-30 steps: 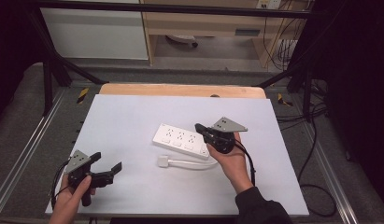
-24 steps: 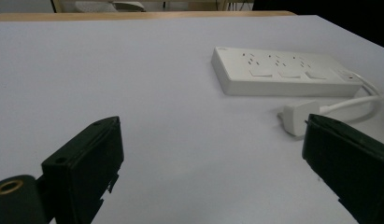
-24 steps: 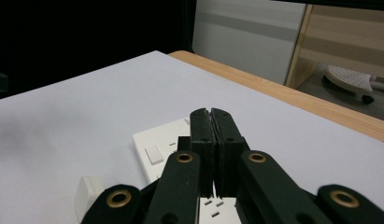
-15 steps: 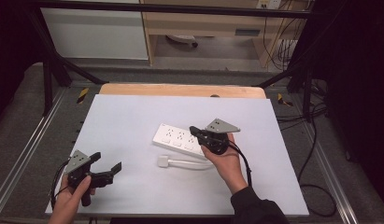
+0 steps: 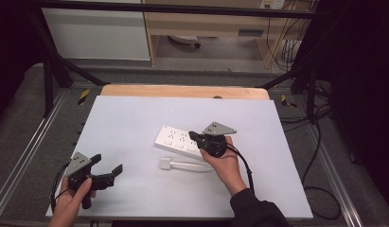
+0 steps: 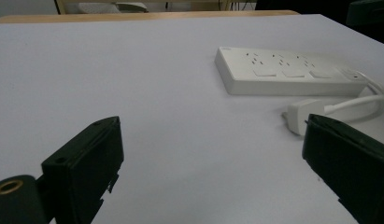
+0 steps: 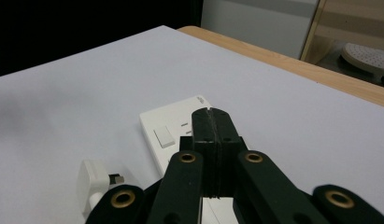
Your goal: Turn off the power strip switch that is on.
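Sliding in from the right over the last second, the right gripper (image 5: 196,136) now hangs over the white power strip (image 5: 179,140) at mid-bench, fingers (image 7: 212,140) clenched together on nothing. My read: it's lining up to press a switch. Its plug (image 5: 164,163) lies just beside it, while the left gripper (image 5: 107,168) waits well apart, fingers spread wide.

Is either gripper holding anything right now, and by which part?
Nothing. The right gripper is shut empty above the power strip; the left gripper is open.
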The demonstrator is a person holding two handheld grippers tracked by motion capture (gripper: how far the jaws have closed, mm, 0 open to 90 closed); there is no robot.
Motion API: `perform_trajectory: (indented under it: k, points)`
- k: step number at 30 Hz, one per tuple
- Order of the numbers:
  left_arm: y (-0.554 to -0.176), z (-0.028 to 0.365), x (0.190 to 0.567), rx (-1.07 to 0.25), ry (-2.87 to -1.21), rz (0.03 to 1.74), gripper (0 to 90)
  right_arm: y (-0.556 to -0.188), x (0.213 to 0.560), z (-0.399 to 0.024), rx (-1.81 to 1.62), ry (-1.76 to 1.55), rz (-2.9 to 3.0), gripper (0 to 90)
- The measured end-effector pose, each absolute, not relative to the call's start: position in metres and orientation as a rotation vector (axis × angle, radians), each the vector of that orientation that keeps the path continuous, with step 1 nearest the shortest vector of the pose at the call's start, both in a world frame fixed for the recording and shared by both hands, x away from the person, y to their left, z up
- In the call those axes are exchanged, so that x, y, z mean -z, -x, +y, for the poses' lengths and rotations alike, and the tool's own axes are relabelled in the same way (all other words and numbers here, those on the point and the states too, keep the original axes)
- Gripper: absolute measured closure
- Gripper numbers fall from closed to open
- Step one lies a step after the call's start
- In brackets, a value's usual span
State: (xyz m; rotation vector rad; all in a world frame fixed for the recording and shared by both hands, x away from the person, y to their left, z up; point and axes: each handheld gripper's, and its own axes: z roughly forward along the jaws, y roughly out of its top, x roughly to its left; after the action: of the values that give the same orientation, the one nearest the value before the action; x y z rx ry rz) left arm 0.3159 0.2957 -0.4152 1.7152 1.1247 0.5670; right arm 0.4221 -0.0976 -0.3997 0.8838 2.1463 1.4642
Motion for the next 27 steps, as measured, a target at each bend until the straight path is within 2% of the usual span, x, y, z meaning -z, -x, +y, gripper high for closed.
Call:
perform_trajectory:
  k: [27]
  points:
    - [-0.316, 0.296, 0.415, -0.57, -1.718, 1.125, 5.3, -0.425, 0.425, -0.089, -1.35, -0.915, 2.255, 90.0]
